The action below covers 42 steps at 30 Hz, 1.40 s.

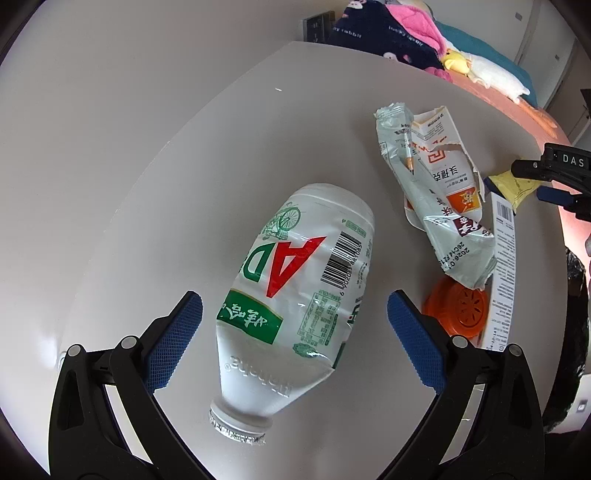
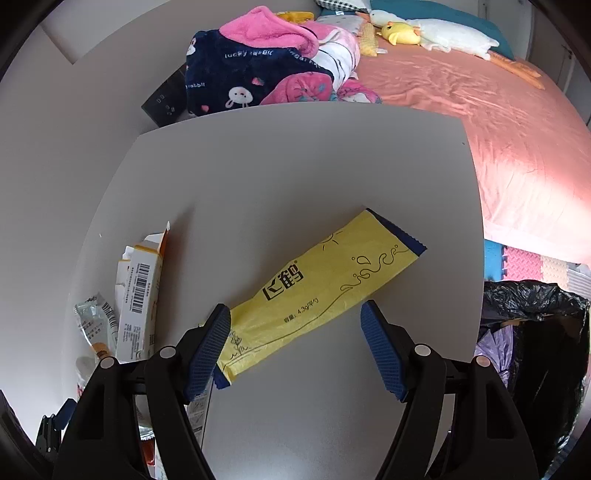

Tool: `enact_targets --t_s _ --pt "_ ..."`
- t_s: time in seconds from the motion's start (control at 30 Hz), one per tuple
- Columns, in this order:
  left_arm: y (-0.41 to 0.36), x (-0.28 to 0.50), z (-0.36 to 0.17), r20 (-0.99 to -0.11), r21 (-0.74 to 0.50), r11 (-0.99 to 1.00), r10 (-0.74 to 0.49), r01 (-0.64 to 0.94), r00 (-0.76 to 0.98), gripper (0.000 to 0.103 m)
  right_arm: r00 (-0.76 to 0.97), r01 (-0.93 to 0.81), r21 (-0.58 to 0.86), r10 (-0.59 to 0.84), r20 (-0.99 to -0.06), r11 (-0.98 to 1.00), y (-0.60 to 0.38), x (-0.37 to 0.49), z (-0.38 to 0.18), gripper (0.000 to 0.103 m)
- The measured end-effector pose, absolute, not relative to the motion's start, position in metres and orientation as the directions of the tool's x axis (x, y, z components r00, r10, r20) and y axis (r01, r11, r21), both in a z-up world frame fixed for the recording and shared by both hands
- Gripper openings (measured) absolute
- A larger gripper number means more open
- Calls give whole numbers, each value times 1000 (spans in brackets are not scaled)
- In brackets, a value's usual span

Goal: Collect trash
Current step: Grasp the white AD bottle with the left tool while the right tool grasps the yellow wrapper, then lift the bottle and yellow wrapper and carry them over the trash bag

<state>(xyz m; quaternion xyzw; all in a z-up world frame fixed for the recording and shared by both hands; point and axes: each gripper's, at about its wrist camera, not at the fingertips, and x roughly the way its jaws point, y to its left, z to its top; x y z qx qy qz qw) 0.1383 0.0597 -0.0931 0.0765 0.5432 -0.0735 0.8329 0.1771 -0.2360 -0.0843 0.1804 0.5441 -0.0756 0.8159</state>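
1. Grey and matte, the tabletop carries all the trash, with a bed under a pink sheet behind it and a heap of navy and pink fleece clothes at its far edge.
2. Lying on its side in the left wrist view is a crushed white plastic bottle, its label showing red and green lettering and a barcode, its open threaded neck pointing toward the camera.
3. The left gripper hangs over the bottle with its jaws spread wide; the blue pads stand on either side of the bottle's body, clear of it, and grip nothing.
4. In the right wrist view a flat yellow sachet with dark blue ends lies slantwise on the table.
5. The right gripper is spread over the sachet's near half; its left pad overlaps the sachet's edge in the picture, though contact cannot be told, and the right pad stands apart.
6. Beside the bottle, to its right, a crumpled silver-green wrapper lies over a torn white and orange carton.
7. An orange round lid sits just below that wrapper, partly under a white barcoded strip.
8. A bin lined with a black bag stands off the table's right edge.
9. Yellow and white plush toys rest on the bed.
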Motion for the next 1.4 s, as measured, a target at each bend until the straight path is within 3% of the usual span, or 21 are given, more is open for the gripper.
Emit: enact_targets --t_s 0.2,0.37,0.47,1.4 --pt "68 148 -107 -934 46 979 -27 196 356 95 379 286 181 62 -923 941 -229 187 -87 70" --pt "75 146 -108 -934 6 981 -64 193 353 71 385 230 227 126 -914 946 -226 189 -84 36" --pt "77 143 -106 -929 -5 982 -75 190 363 70 403 203 244 147 -904 948 -225 187 -82 22" --pt "25 99 -32 -874 -56 972 -159 228 460 70 489 82 254 183 -853 964 -256 111 -25 21"
